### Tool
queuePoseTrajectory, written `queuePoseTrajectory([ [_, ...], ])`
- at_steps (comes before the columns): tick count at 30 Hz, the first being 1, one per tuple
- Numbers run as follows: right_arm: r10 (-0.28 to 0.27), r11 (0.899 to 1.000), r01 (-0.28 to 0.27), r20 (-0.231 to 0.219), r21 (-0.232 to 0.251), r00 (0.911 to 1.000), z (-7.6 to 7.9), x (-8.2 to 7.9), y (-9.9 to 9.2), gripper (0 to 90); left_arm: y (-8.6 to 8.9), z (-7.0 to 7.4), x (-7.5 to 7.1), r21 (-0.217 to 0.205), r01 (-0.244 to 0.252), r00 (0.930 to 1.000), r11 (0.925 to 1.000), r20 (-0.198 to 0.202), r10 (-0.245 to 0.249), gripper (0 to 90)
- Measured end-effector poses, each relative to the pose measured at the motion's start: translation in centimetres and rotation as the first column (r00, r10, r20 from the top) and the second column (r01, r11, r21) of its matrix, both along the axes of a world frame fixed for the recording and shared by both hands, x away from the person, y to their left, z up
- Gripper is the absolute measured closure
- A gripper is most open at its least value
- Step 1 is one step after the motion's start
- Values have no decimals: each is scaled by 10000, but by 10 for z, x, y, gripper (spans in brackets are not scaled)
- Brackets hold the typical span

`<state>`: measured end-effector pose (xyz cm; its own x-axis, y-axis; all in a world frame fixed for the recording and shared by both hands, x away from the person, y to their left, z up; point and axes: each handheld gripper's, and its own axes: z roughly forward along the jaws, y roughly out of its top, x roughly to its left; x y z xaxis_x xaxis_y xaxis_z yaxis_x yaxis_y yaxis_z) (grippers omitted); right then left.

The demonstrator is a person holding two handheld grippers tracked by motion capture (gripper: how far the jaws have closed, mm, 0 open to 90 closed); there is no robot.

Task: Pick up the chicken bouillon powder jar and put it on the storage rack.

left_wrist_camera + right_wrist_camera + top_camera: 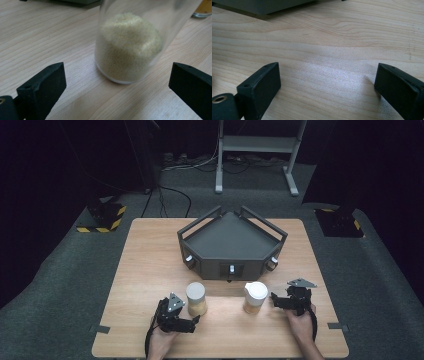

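Looking down from the high view, the left gripper (192, 321) sits at the near left of the wooden table (150, 265), its jaws spread and pointed at the left jar (196, 298), a grey-lidded jar of pale grain just beside it but not yet gripped; the right gripper (274, 299) rests just right of the right jar (255, 297), white-lidded and holding something amber, jaws also released and empty. Behind both jars stands a dark angular tray (231, 240) with knobs on its near face. Around the table lie grey carpet, loose cables, hazard-striped floor blocks and a pale metal stand at the far side. From the left gripper view, the left jar (128, 47) stands ahead of the wide-open jaws, slightly toward the right one; the approach would go best centred, with the pads closing low on the glass wall, since the smooth curve could slip. From the right gripper view, the open jaws frame bare wood grain, with the tray's edge (262, 7) at the far left.
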<state>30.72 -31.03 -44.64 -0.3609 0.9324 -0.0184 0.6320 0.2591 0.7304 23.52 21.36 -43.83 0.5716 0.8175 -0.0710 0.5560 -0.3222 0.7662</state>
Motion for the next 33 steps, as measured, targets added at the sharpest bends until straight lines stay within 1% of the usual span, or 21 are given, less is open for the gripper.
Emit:
queuePoseTrajectory([
  [4, 0, 10000, 0, 0, 1, 10000, 0, 0, 0, 62, -2, -2, 1, -186, 8, 10000, 9998, 71, -7, 19],
  [9, 1, 10000, -1, 1, 0, 10000, 0, 0, 0, 62, -4, -4, 2, -530, -75, 9998, 9986, 204, 86, 24],
  [17, 0, 10000, 0, 1, 1, 10000, 0, 0, 0, 62, -11, -6, 0, -976, -294, 9969, 9948, 697, 363, 35],
  [24, 6, 10000, -6, 10, -6, 10000, 0, 0, 0, 62, -18, -7, -1, -1046, -436, 9930, 9936, 1046, 546, 52],
  [33, -1, 10000, 1, -1, 2, 10000, 0, 0, 0, 62, -25, -9, 0, -1180, -516, 9892, 9917, 1304, 669, 129],
])
